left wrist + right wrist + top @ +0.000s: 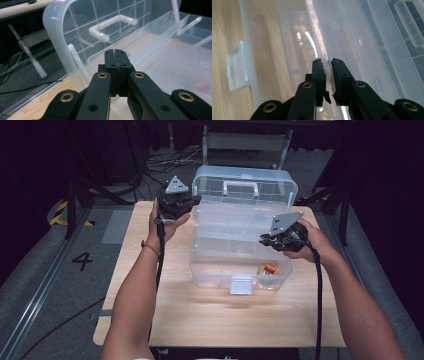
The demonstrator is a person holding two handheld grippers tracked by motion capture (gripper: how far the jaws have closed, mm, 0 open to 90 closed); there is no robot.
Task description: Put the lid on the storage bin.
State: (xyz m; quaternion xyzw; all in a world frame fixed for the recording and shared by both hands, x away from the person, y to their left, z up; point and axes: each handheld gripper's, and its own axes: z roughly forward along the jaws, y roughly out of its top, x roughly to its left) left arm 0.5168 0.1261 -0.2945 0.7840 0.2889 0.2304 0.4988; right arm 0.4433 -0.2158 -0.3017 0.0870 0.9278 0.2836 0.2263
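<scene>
Light wood table (165, 315) at frame centre, on grey floor w/ a painted "4" (82, 260) mid-left; dark room, cables and a metal frame at top. One clear plastic box (240, 265) at table centre, lid (245, 187) swung up behind, one white handle (112, 26) on it, one front latch (242, 285). One small red-yellow item (269, 268) inside, lower right. Two grippers: left gripper (115, 53) jaws pressed together, empty, beside lid's left edge; right gripper (327, 62) clamped on the inner tray rim (318, 32).
</scene>
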